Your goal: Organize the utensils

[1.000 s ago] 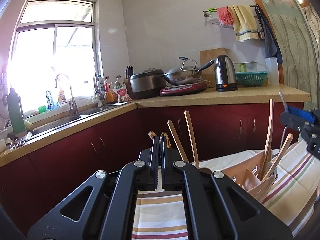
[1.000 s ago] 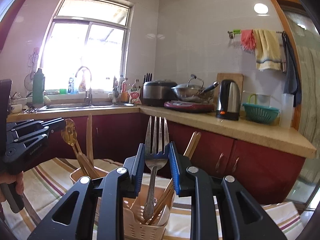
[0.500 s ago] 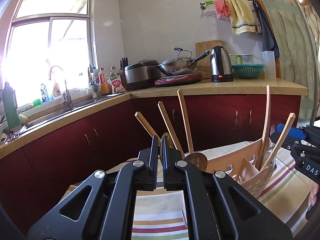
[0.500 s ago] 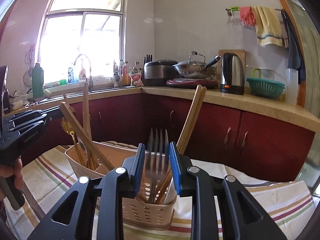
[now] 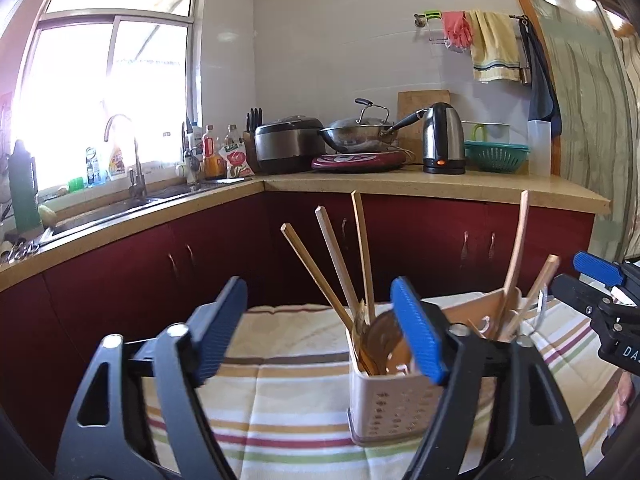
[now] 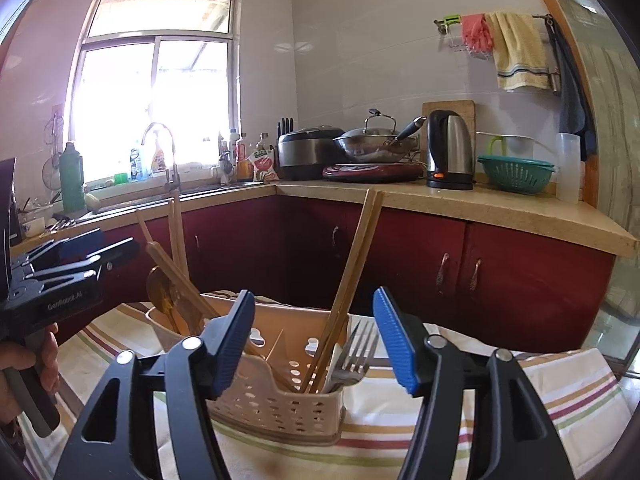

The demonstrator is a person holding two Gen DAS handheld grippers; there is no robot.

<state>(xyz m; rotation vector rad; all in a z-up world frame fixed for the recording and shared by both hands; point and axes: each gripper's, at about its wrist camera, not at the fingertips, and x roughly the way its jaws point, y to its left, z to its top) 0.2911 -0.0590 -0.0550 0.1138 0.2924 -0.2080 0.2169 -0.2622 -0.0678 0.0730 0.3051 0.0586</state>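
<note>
the beige perforated utensil caddy [image 6: 276, 400] stands on the striped cloth [image 6: 520, 396]. in its right end a silver fork [image 6: 354, 354] stands tines up beside chopsticks [image 6: 348, 280]; wooden spoons [image 5: 384, 340] fill its left end. right gripper [image 6: 316, 344] and left gripper [image 5: 320, 328] have just been opening, jaws spread, nothing clamped.
</note>
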